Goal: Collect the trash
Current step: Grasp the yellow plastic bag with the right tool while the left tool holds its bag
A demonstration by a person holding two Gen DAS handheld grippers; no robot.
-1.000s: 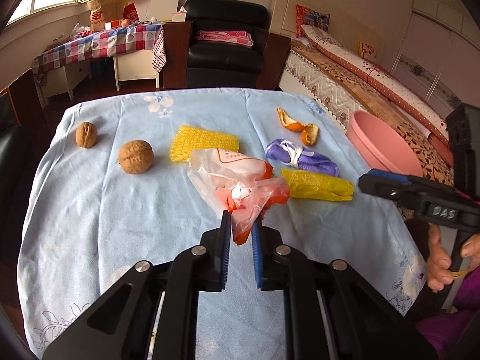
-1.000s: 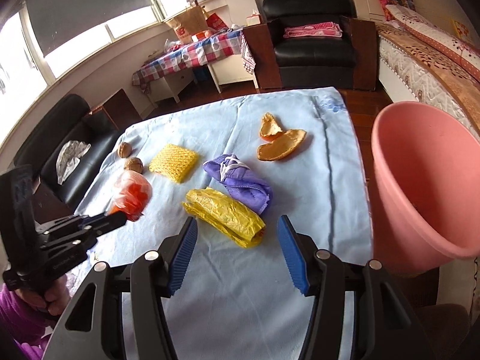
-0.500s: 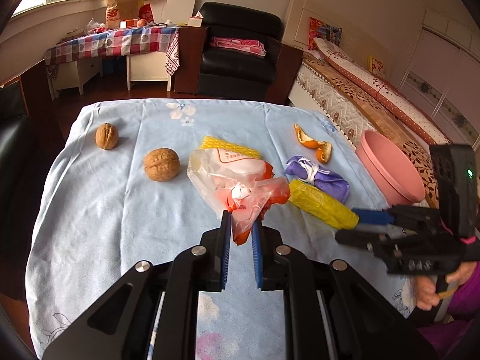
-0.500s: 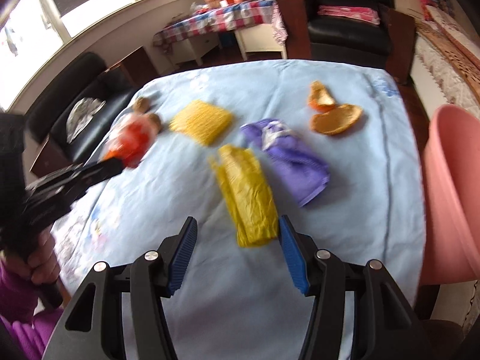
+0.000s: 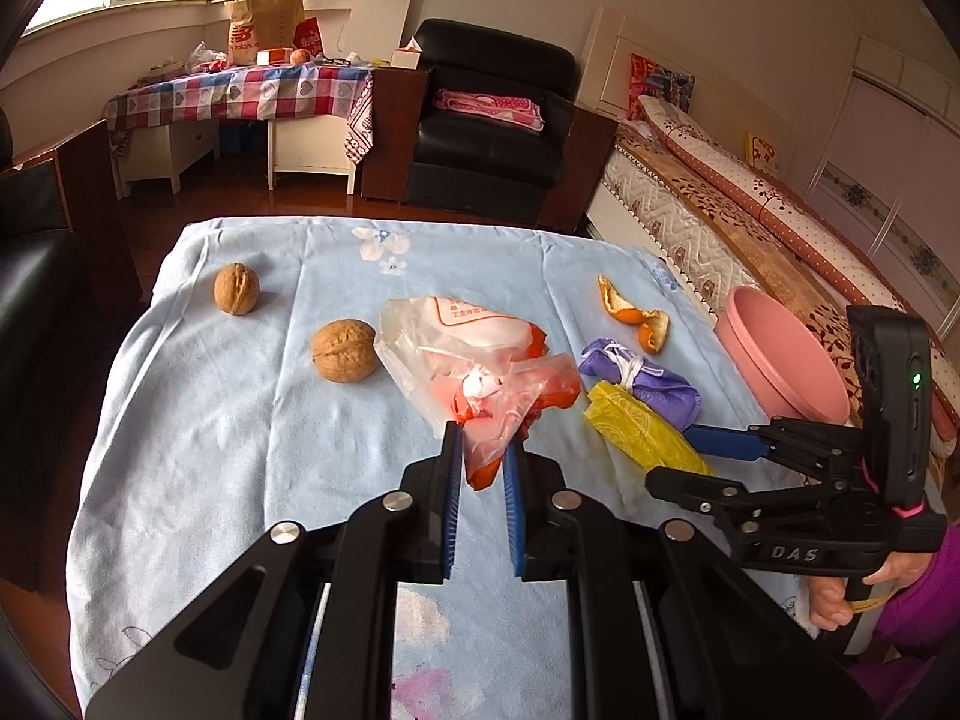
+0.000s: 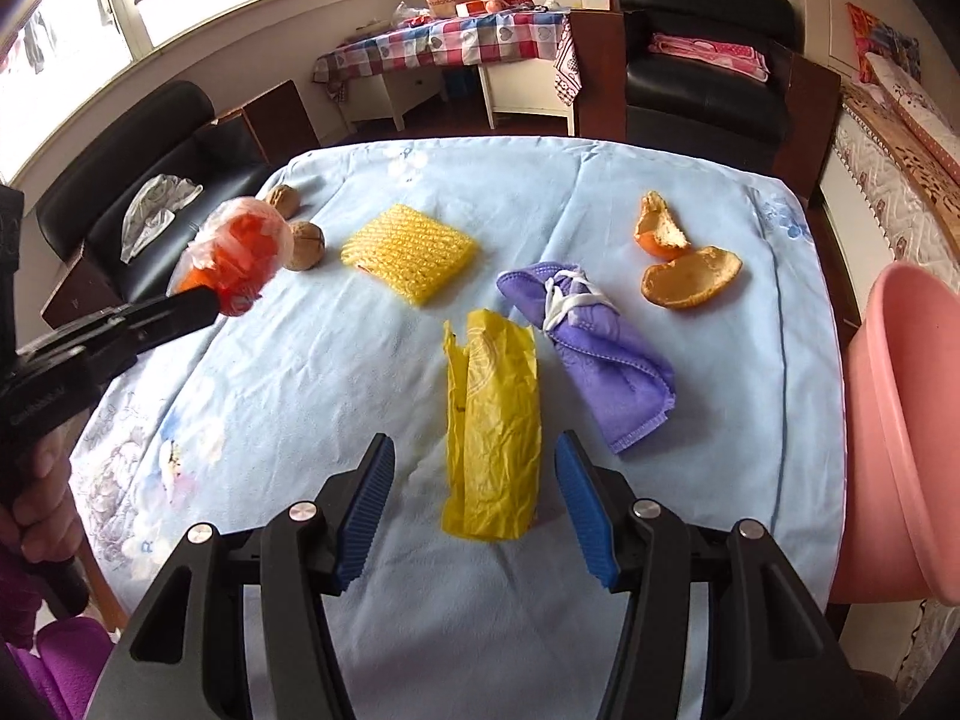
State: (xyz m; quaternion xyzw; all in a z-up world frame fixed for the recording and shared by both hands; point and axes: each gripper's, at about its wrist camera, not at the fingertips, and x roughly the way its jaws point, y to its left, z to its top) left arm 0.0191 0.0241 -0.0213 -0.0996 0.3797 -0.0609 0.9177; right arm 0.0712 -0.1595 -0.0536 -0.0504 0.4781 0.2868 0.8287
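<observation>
It was a lived-in home bedroom. A bed (image 5: 750, 222) with patterned pillows ran along the wall, a black armchair (image 5: 489, 120) stood left of the bed, and a checked-cloth desk (image 5: 240, 93) sat under the window beyond the armchair.

A crumpled clear plastic bag (image 5: 480, 372) with orange contents hangs above the blue cloth, at the left side. A yellow plastic bag (image 6: 492, 426) lies flat and folded long at the near middle. Two pieces of orange peel (image 6: 684, 258) lie far right, curled with the inside up. The pink basin (image 6: 906, 420) stands at the right edge.
</observation>
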